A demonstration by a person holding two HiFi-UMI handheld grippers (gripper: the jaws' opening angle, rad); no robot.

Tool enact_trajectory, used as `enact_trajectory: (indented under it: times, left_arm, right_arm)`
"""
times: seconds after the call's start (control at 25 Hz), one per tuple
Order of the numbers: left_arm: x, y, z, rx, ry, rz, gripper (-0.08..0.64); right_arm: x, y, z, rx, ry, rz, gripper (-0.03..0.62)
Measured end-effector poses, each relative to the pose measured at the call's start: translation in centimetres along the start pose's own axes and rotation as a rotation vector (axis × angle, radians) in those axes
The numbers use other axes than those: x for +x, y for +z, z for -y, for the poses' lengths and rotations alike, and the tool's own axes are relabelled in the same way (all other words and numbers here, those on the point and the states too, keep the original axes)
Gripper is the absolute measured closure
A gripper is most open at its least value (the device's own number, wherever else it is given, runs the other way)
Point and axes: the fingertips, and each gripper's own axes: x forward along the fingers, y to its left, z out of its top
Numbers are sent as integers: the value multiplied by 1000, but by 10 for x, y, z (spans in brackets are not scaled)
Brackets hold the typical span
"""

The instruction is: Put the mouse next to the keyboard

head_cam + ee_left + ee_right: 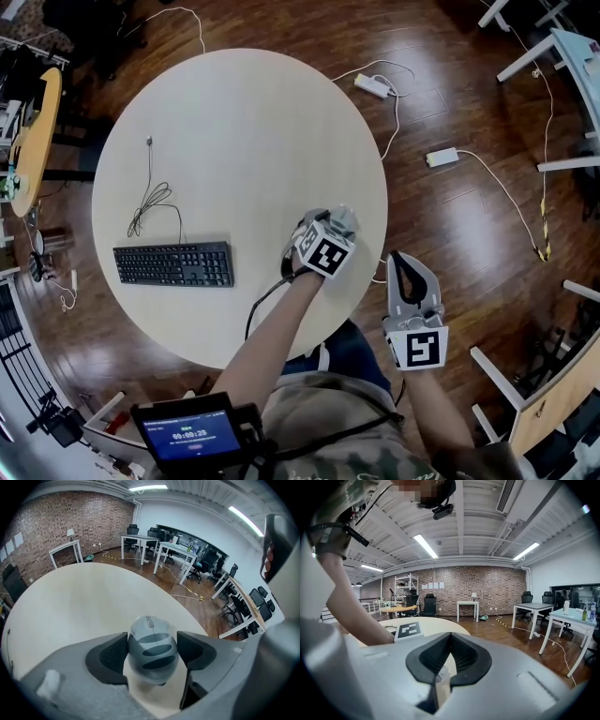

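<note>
The head view looks steeply down on the round table (253,141). The left gripper view skims that tabletop closely; the right gripper view faces a far brick wall (487,588).

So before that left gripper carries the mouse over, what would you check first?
1. Mouse sits between the left gripper jaws, pads against both its sides: ok.
2. Mouse lifted off the table: cannot tell.
3. Bare spot on the table just right of the keyboard: ok.
4. Tabletop between mouse and keyboard free of things; the cable lies beyond the keyboard: ok.
5. Right gripper out of the way, shut, empty, past the table's edge: ok.
</note>
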Motion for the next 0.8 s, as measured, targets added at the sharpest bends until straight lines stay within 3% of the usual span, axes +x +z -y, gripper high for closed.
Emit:
enact_trajectory:
  times: [0.8]
  left_arm:
    - [2,6,-5,-38,9,36,218]
  right_arm:
    - [2,12,-15,-23,39,22,588]
